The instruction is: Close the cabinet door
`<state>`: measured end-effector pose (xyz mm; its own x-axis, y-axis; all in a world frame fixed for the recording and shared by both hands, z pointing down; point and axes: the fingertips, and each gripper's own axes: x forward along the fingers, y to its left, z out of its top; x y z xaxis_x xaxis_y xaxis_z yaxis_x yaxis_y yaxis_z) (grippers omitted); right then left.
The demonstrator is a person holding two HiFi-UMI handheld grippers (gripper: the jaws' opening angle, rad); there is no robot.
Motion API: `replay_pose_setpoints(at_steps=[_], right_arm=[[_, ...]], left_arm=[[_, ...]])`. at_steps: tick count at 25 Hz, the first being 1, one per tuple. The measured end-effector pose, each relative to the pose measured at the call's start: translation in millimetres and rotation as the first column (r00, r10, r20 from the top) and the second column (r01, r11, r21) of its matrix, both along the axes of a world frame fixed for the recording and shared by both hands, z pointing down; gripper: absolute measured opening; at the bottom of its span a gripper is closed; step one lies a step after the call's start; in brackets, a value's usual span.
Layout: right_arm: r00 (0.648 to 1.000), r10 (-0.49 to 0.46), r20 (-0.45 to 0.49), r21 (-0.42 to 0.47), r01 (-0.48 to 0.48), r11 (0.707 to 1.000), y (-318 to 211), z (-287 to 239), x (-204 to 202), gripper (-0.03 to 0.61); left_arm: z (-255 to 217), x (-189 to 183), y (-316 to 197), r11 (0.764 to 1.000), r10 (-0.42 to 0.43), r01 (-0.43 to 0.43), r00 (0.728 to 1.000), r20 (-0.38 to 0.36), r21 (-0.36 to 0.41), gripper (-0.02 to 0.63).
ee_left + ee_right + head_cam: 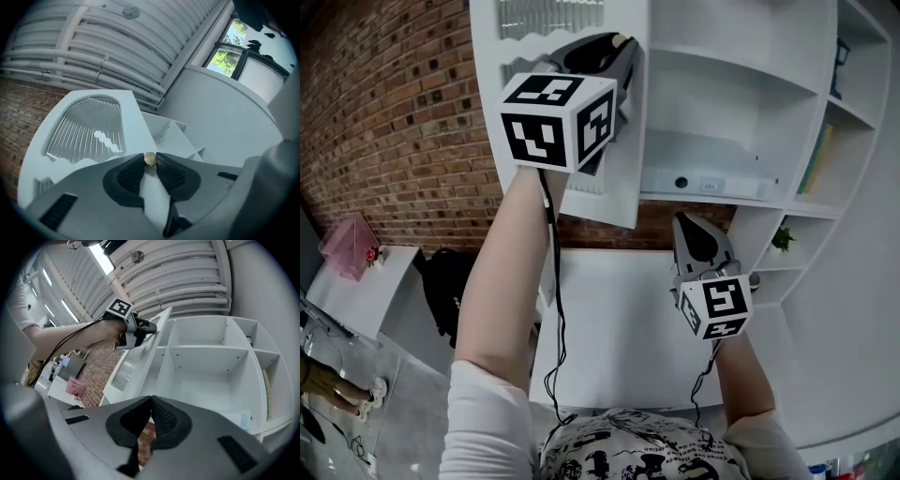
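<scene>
**Cabinet door: open, held at knob**

Left gripper point(149, 162): jaws clamped on a small brass knob point(149, 158) at the edge of the cabinet door point(135, 123).
Door: white, with a ribbed glass panel point(86, 129). It stands swung out at the left edge of the white cabinet point(722, 94), whose shelves are exposed.
Right gripper point(150, 401): jaws pressed together with nothing between them, held lower than the left gripper and apart from the door.
Below: white surface point(609, 319).
Left: brick wall point(394, 122).
</scene>
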<state>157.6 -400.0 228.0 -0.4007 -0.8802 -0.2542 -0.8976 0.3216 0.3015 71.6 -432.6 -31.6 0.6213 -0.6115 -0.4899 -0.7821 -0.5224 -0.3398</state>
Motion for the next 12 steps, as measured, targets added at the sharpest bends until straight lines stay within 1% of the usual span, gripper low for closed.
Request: replay_pose_setpoints(at_steps=[5,12], right_arm=[[1.0,-0.019,0.005,0.002,0.019,1.0,-14,0,7,0.017],[0.999,-0.044,-0.001,-0.015,0.044,0.999,-34,7,8,0.017]], left_arm=[[-1,7,-13,0.998,-0.061,0.061,0.998,0.017,0.012,0.092],[-1,14,-34,0.991,-0.133,0.133,0.991,0.01,0.011,0.092]])
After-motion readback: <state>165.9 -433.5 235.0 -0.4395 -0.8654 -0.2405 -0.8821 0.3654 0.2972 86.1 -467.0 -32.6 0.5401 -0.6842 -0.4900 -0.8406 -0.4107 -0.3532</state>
